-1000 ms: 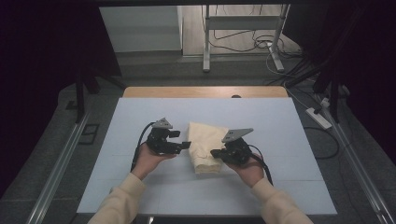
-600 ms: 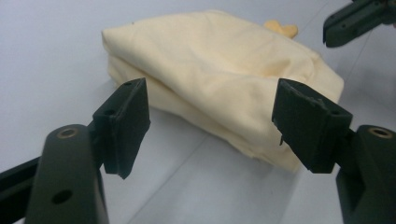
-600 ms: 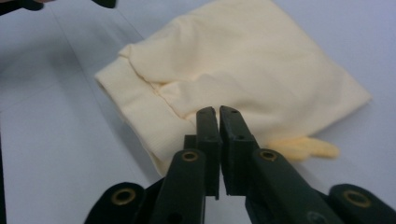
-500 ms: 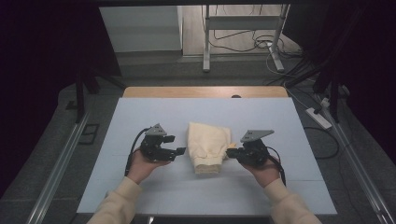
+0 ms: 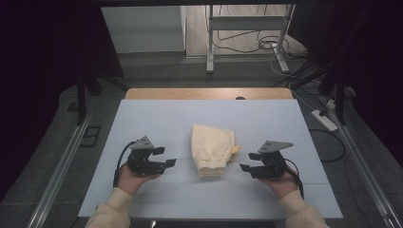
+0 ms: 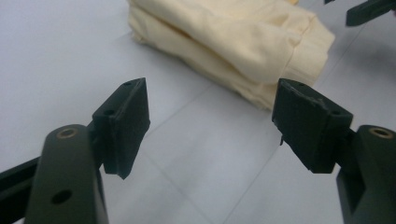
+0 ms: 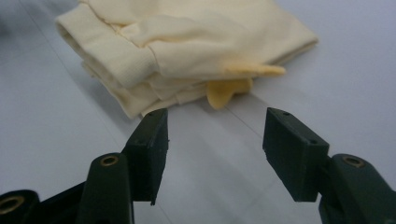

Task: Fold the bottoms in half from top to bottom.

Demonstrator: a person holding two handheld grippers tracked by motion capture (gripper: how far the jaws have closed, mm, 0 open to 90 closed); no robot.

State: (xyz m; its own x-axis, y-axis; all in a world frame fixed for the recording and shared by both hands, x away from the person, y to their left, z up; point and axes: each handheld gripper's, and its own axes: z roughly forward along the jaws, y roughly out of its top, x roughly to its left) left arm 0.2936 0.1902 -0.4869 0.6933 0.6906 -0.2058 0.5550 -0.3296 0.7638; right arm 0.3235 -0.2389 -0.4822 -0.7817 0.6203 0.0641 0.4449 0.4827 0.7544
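- A folded garment of pale cream-yellow cloth [image 5: 212, 150] lies flat on the light blue-grey worktop [image 5: 157, 118], about midway between the left and right edges and somewhat nearer the front edge than the back one.
- Its ribbed cuff or hem end points toward the front edge; in the right gripper view the layers stack up there [image 7: 140, 70], and a darker yellow tab [image 7: 226, 88] sticks out from under the fold on the side that faces the right gripper.
- The left gripper [image 5: 164, 157], black with a grey three-cornered plate on top, is held in the person's left hand [image 5: 130, 176] near the front edge, left of the garment and clear of it.
- Its jaws stand apart with only bare worktop between them; in the left gripper view [image 6: 210, 121] the garment lies beyond the pads [image 6: 126, 123], untouched.
- The right gripper [image 5: 249, 161] sits in the person's right hand [image 5: 280, 183] to the right of the garment, also near the front edge and apart from the cloth.
- Its jaws have just been opening; they now stand apart with nothing between them, the garment's folded edge lying just ahead of the fingertips [image 7: 149, 149] in the right gripper view [image 7: 215, 140].
- Cream sleeves [image 5: 111, 211] come in over the front edge.
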